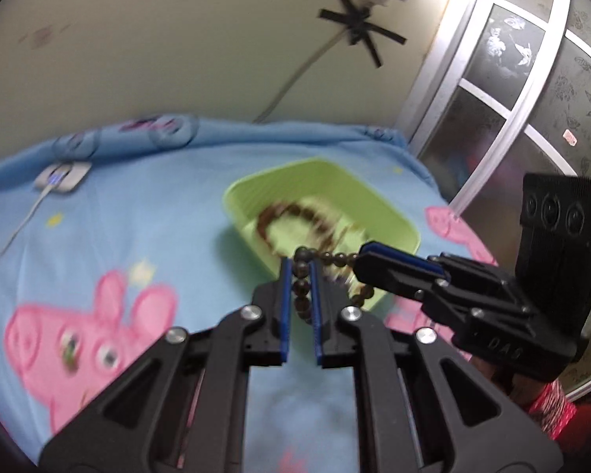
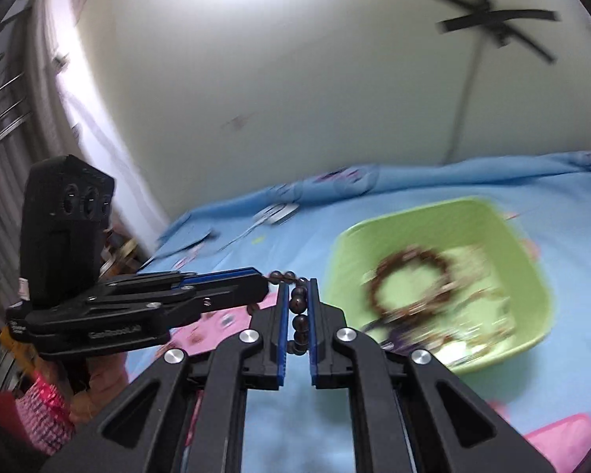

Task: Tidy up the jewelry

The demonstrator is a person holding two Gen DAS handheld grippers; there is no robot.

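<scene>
A strand of dark round beads [image 1: 337,257] stretches between both grippers above the bed. My left gripper [image 1: 300,265] is shut on one end, with beads stacked between its blue pads. My right gripper [image 2: 298,284] is shut on the other end of the bead strand [image 2: 283,275]. In the left wrist view the right gripper [image 1: 368,256] comes in from the right; in the right wrist view the left gripper [image 2: 262,282] comes in from the left. Just beyond stands a light green tray [image 1: 236,197] [image 2: 532,276] holding a brown bead bracelet [image 1: 291,213] [image 2: 409,280] and other blurred jewelry.
A blue sheet with pink cartoon pigs [image 1: 78,327] covers the bed. A white charger with a cable [image 1: 61,176] lies at the back left. A wall runs behind and a glazed sliding door [image 1: 512,98] stands at the right. A pink object [image 2: 563,437] lies near the front.
</scene>
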